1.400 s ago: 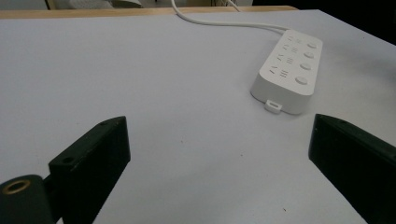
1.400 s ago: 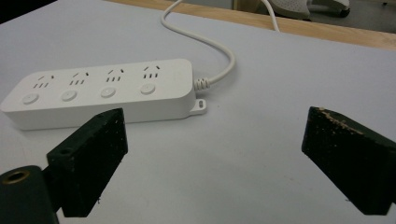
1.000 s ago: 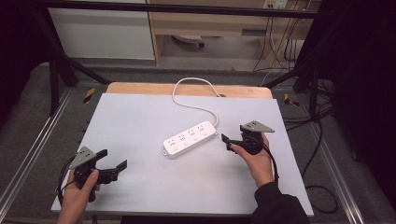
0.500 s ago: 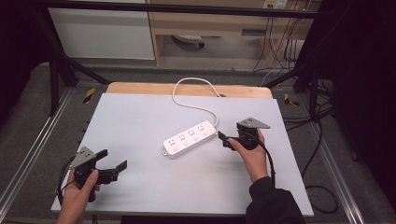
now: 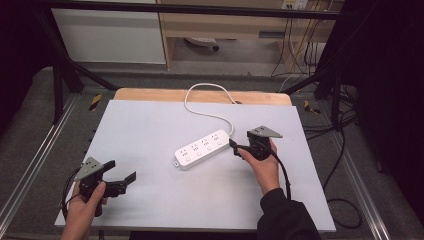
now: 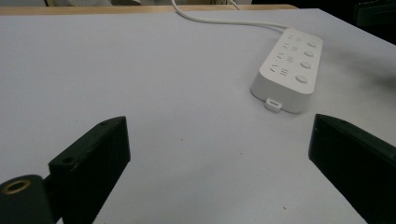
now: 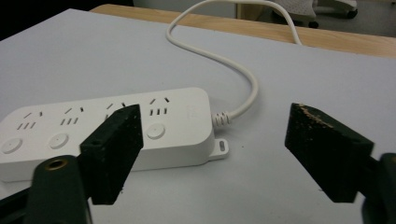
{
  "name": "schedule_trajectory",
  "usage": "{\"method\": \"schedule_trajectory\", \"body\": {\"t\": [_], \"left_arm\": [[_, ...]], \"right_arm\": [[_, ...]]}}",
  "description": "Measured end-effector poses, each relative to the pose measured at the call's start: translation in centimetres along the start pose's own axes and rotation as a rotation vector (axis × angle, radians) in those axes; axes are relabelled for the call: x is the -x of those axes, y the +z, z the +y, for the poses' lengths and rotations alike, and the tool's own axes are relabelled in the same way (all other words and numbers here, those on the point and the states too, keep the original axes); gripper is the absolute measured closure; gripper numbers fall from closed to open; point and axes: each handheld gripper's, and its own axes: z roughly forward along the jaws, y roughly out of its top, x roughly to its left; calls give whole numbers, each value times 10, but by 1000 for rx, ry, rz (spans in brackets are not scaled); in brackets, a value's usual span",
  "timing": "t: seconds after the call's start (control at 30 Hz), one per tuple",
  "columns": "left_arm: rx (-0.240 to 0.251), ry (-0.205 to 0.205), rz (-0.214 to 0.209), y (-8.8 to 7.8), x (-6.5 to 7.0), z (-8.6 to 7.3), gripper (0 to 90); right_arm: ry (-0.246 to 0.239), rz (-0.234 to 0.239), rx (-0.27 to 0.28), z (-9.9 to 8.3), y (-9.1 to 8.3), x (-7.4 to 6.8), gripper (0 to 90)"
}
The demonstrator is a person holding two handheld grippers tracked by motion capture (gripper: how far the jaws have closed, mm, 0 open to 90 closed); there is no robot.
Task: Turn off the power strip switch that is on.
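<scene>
Counter (image 5: 150, 125) carries a white power strip (image 5: 202, 149) at centre, its cord (image 5: 200, 102) looping off the far edge; right gripper (image 5: 235, 146) sits just beside the cord end, jaws wide and empty, apparently approaching. Next move likely needs the jaws centred across that end before closing; left gripper (image 5: 125, 180) waits well apart, jaws wide and empty, and no brand or writing is readable.

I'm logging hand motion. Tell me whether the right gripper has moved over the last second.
Yes. In the high view the right gripper has shifted left, toward the cord end of the power strip, which has stayed put; its jaws are open.
</scene>
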Motion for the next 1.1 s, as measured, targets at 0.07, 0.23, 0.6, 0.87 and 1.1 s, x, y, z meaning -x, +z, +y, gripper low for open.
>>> {"method": "schedule_trajectory", "body": {"t": [0.07,0.23,0.6,0.87,1.1], "left_arm": [[0,0,-1,0,0,0,52],[0,1,0,0,0,0,52],[1,1,-2,0,0,0,52],[0,1,-2,0,0,0,52],[0,1,-1,0,0,0,52]], "right_arm": [[1,10,5,1,1,-3,266],[-16,28,17,4,5,-9,364],[-59,81,29,6,13,-23,631],[-88,97,48,6,21,-30,761],[-95,60,56,3,28,-31,851]]}}
